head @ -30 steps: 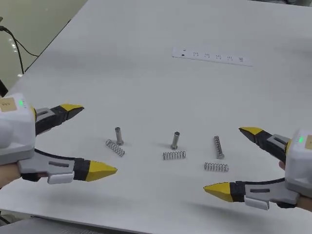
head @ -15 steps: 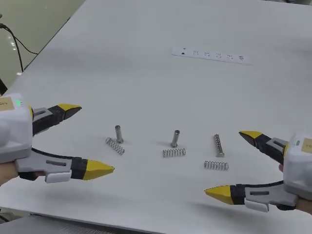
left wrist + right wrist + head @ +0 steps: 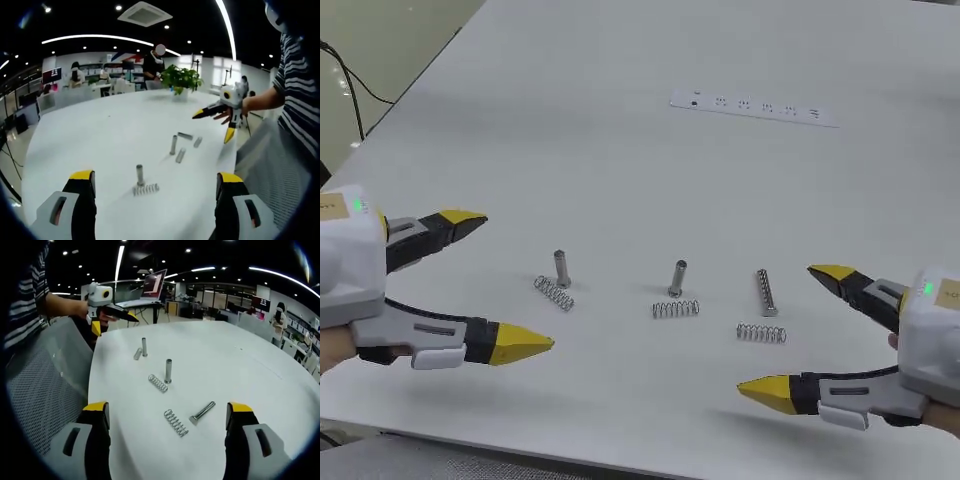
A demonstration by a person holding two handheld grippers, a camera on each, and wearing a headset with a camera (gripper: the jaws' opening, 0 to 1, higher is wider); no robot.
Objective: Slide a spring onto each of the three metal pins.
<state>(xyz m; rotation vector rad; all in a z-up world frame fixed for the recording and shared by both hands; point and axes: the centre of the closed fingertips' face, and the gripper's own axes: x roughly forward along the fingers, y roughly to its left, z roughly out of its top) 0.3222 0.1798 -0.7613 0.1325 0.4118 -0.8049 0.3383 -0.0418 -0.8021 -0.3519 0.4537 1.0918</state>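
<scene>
Coiled wire springs (image 3: 675, 309), smooth metal pins (image 3: 678, 279)

We see left gripper (image 3: 514, 280) body cut at 9 o'clock edge, right gripper (image 3: 780, 328) at 4 o'clock; power strip (image 3: 753, 109) markings unreadable.

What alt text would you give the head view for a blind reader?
Three springs lie loose on a white table, none on a pin: left spring beside the upright left pin, middle spring beside the upright middle pin, right spring beside the right pin, which lies flat. The left gripper and right gripper hover at either side, fingers open.
</scene>
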